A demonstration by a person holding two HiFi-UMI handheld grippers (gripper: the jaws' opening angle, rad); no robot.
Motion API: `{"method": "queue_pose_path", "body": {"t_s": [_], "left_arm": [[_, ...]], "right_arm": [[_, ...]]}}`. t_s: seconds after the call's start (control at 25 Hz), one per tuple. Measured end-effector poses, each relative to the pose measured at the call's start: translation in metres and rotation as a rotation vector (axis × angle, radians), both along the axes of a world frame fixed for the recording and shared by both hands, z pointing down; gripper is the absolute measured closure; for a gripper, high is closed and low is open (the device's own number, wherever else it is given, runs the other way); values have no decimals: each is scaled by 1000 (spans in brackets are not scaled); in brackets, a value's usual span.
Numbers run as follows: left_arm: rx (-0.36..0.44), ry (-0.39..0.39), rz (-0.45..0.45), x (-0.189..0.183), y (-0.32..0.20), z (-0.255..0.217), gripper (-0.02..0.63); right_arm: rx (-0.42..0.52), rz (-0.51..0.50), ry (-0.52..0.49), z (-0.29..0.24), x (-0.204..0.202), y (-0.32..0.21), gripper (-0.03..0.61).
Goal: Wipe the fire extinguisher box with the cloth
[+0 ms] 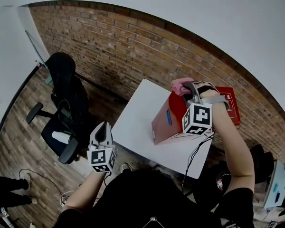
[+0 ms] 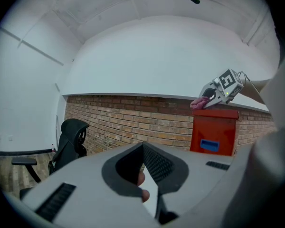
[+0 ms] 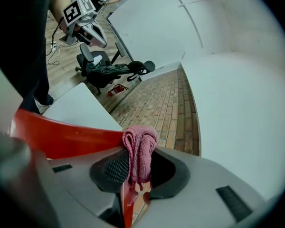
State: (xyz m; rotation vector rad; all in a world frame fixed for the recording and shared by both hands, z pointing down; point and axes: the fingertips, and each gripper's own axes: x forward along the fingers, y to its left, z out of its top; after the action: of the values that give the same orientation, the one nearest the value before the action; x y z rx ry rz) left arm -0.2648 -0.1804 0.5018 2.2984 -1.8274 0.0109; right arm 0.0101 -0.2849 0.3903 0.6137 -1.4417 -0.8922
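Note:
The red fire extinguisher box [image 1: 165,123] stands upright on the white table [image 1: 135,115]; its blue handle [image 2: 210,145] faces the left gripper view. My right gripper [image 1: 188,90] is at the box's top edge, shut on a bunched pink cloth [image 3: 139,151] that rests on the red rim [image 3: 66,136]. The cloth [image 1: 180,85] sticks out past the jaws toward the brick wall. My left gripper [image 1: 103,131] hangs in the air off the table's near left corner, well away from the box, jaws shut with nothing between them [image 2: 143,148].
A black office chair [image 1: 65,103] stands left of the table on the wood floor. A brick wall [image 1: 133,46] runs behind the table. A flat red object [image 1: 232,104] lies at the table's far right, behind my right arm. Cables lie on the floor at lower left.

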Motion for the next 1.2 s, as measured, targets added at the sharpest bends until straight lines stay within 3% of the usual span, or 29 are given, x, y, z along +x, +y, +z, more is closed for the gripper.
{"method": "queue_pose_path", "body": {"t_s": [0.2,0.32,0.4,0.52,0.72,0.96,1.2], "left_arm": [[5,8,12,-11,3,-1,584],[8,14,32,-13,4,-2,584],[15,19,56,-9,5,-4,584],[41,27,100,5,4,-15,584],[91,43,191,46,9,-41,584],[120,25,303,101,33,-58,584],[135,5,386,146,74,-70,584]], "right_arm": [[29,9,37,1,-11,3,472],[60,63,-19,-2,-9,0,472],[115,130,-117,-11,-4,1,472],[217,248,-352,-36,10,11,472],[271,382,-720,-68,43,56,472],[298,427,-974,-76,77,126,472],[291,464,-1134,-62,103,198,472]]}}
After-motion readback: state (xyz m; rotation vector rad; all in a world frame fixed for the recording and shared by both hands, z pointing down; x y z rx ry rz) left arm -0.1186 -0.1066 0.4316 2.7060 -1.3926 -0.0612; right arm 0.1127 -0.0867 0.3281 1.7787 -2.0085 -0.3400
